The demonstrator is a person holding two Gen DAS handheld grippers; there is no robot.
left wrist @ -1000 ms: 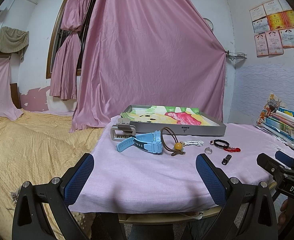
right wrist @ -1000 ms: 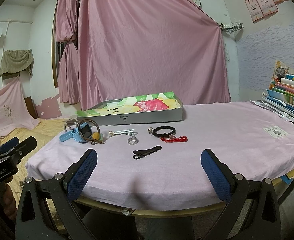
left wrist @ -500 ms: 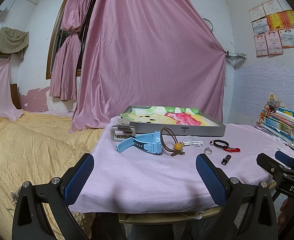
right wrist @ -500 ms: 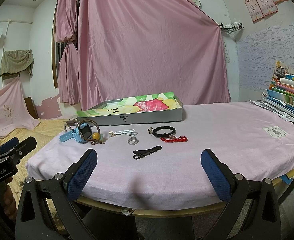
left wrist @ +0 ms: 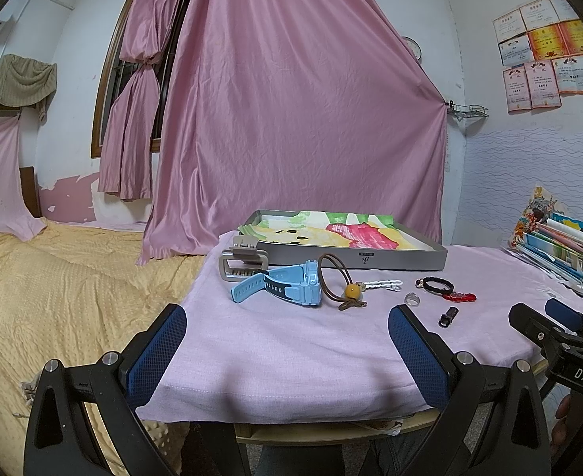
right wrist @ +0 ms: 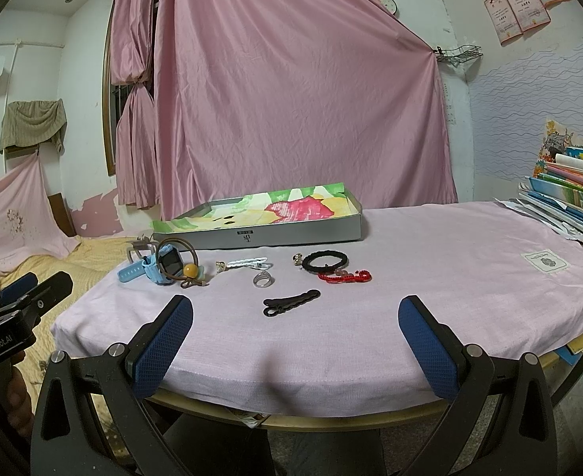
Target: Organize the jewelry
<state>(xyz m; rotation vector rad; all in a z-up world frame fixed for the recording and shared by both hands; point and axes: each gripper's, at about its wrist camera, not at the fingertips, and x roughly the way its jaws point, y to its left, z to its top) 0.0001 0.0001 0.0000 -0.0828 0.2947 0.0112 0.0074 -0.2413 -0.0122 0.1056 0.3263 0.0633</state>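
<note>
Jewelry lies on a pink-clothed table (right wrist: 430, 277) in front of a grey tray (right wrist: 259, 236) with a colourful lining. From left: a beige hair claw (left wrist: 244, 261), a blue watch (right wrist: 158, 267), a brown hair tie with an amber bead (right wrist: 190, 269), a white clip (right wrist: 248, 263), a clear ring (right wrist: 263, 279), a black bracelet (right wrist: 325, 263), a red cord bracelet (right wrist: 345, 276) and a black hair clip (right wrist: 289, 302). My left gripper (left wrist: 287, 351) and right gripper (right wrist: 295, 347) are open and empty at the table's near edge.
A stack of books and papers (right wrist: 569, 198) sits at the table's right edge. A bed with a yellow cover (left wrist: 53, 297) lies to the left. A pink curtain (right wrist: 291, 119) hangs behind the table.
</note>
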